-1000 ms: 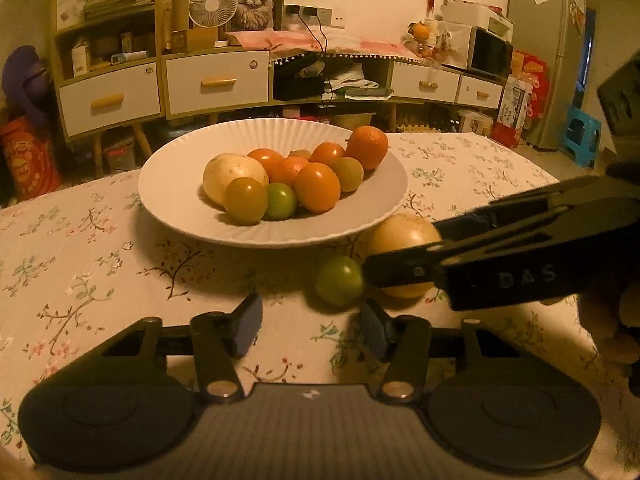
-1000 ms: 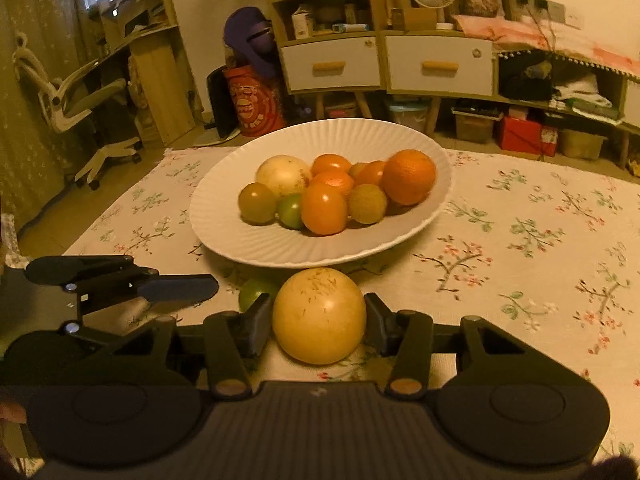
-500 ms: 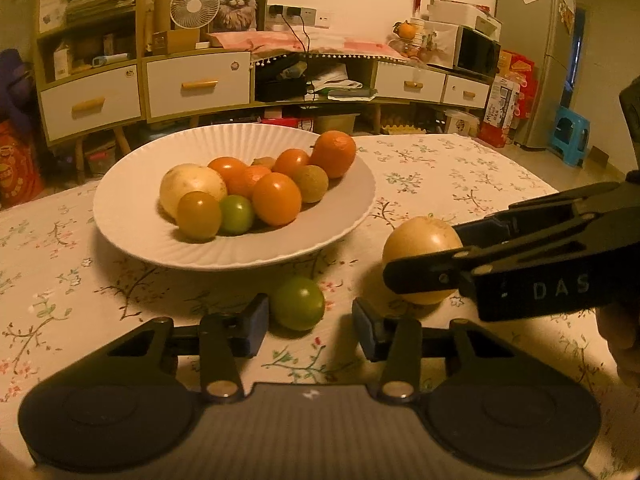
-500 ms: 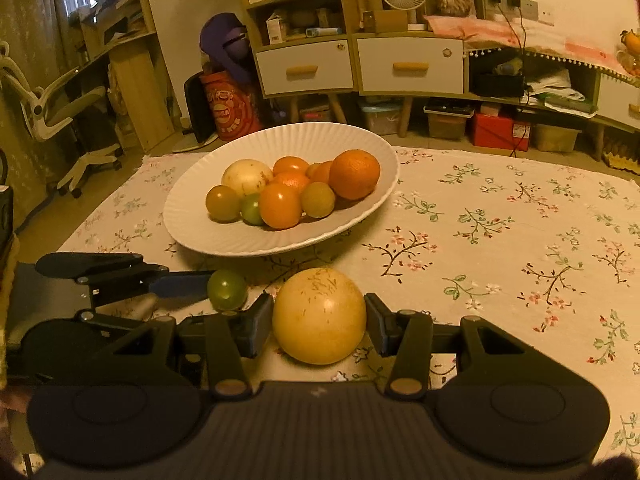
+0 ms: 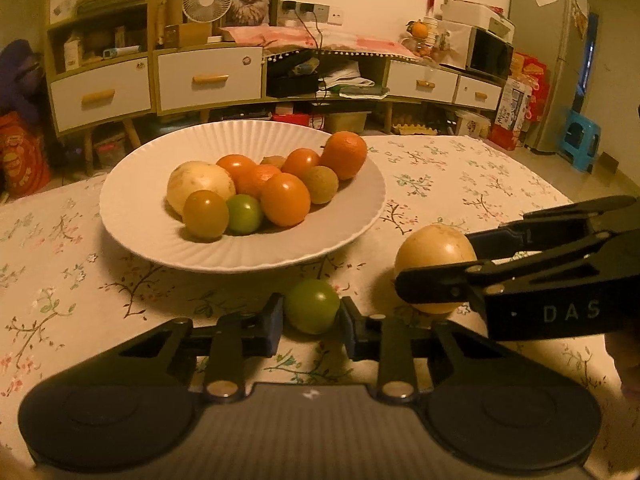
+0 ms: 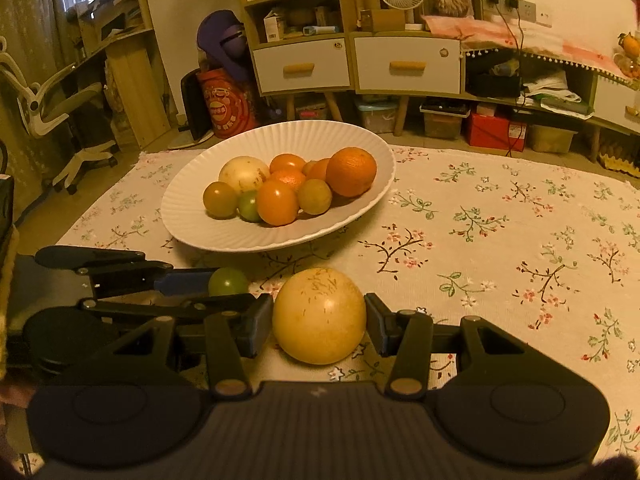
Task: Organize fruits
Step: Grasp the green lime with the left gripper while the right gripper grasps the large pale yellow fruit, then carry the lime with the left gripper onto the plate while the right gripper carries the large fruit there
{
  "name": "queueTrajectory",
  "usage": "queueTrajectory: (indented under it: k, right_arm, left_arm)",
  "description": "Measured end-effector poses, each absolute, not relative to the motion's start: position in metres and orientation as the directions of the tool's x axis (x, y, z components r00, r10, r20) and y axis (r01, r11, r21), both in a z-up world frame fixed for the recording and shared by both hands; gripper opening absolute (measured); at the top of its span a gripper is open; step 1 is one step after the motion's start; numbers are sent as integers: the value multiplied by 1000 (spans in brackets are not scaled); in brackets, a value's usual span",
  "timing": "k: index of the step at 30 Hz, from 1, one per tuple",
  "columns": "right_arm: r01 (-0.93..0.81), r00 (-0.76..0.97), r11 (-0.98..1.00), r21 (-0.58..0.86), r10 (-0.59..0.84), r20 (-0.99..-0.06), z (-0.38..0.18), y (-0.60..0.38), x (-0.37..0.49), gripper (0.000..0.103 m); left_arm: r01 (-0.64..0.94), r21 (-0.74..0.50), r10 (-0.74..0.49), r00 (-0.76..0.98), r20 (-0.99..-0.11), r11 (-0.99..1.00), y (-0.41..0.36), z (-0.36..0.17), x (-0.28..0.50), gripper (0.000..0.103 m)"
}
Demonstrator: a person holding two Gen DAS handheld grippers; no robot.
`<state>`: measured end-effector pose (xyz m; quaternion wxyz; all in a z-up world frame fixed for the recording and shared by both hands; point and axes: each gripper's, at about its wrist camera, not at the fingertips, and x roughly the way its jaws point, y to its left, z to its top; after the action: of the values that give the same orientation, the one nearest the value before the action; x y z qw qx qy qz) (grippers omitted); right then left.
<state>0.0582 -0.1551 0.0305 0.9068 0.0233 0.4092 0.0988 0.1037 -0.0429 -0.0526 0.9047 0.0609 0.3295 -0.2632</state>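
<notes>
Left gripper brackets the small green fruit on the tablecloth, pads right at its sides; contact looks made but can't tell if it's truly clamped. Right gripper is the same story around the big yellow fruit: pads at both flanks, firm squeeze not confirmable. Both fruits sit on the cloth just off the white plate's near rim, green one closest to the rim, yellow one toward the table's right side.

Risks, as I judge them: both fruits are round and smooth, so an off-centre pinch could squirt them out and roll them toward the table edge. The two tools are nearly touching, so lifting together may knock fingers. The plate pile is heaped; dropping the heavy yellow one in could shove smaller fruit over the low rim.

Count: plate 1. On it roughly nine fruits: 1 pale round, 1 large orange, about 4 orange-red tomato-like, 1 green, 2 brownish-olive. Off plate: 2.
</notes>
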Motion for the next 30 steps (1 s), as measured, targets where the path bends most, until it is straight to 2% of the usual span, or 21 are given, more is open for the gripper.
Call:
queueTrajectory:
  k: [10, 18, 30]
  right_arm:
    - [-158, 646, 981, 116, 192, -739, 32, -154, 60, 45]
    - [-154, 672, 981, 116, 190, -715, 47, -152, 66, 45]
    - [-157, 731, 982, 103, 186, -656, 73, -156, 112, 45]
  left_arm:
    - [500, -73, -422, 633, -649, 863, -31, -43, 95, 34]
    - [486, -66, -418, 664, -620, 871, -21, -19, 95, 34]
    - [454, -26, -384, 719, -579, 890, -13, 15, 152, 34]
